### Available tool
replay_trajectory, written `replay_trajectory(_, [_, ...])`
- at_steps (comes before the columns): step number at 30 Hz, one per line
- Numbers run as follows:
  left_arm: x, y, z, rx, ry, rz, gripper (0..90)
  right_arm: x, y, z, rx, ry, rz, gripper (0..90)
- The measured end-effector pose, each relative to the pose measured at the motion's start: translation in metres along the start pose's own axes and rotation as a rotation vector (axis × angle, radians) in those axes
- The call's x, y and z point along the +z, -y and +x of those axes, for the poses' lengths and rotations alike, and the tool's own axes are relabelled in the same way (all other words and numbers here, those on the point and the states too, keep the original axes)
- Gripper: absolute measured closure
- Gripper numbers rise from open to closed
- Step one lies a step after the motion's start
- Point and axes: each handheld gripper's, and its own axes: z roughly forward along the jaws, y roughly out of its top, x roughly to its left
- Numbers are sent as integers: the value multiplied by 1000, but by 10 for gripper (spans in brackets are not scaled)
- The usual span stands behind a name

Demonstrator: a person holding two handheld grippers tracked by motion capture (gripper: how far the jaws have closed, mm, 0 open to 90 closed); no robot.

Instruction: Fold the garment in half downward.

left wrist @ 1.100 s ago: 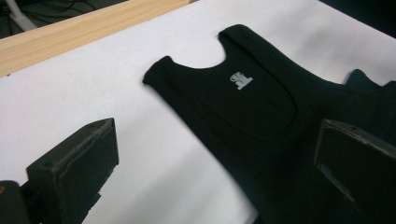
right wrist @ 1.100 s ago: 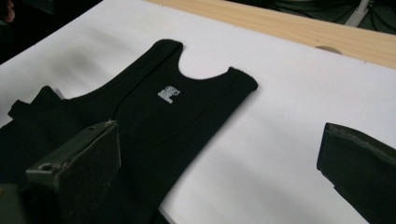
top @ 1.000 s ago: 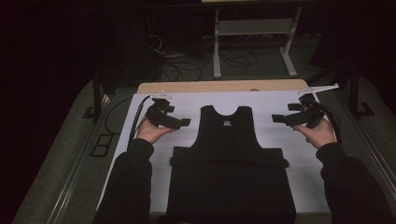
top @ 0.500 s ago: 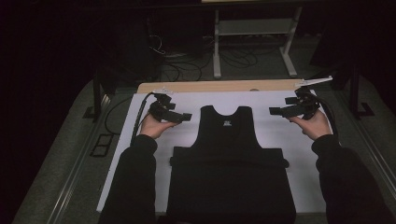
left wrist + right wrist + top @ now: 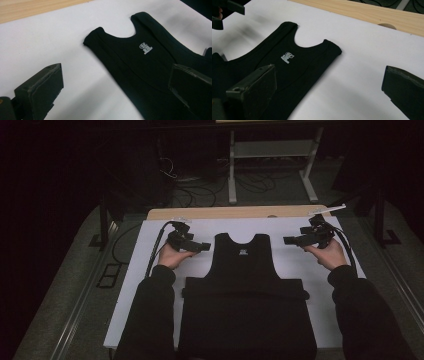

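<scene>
From the high view, a black tank top (image 5: pixel 245 290) lies flat on the white sheet (image 5: pixel 150 250) over the table, its lower part apparently folded up into a band, with the left gripper (image 5: pixel 202 247) and right gripper (image 5: pixel 289 240) held just beside its two shoulder straps. In the left gripper view the jaws stand wide apart with nothing between them, the near strap (image 5: pixel 97 35) and white neck label (image 5: pixel 145 48) lying ahead. The right gripper view shows its jaws equally wide and empty by the other strap (image 5: pixel 332 48), so this looks like the approach to a fold, and next each gripper must drop onto its strap and close.
</scene>
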Motion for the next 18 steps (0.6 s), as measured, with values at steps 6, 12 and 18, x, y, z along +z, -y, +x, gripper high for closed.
replay_trajectory(6, [6, 2, 1, -5, 3, 8, 0, 8, 1, -2, 5, -4, 9, 0])
replay_trajectory(12, [9, 3, 0, -3, 10, 12, 0, 16, 3, -1, 8, -4, 23, 0])
replay_trajectory(18, [14, 5, 1, -19, 15, 13, 0, 24, 4, 1, 12, -4, 31, 0])
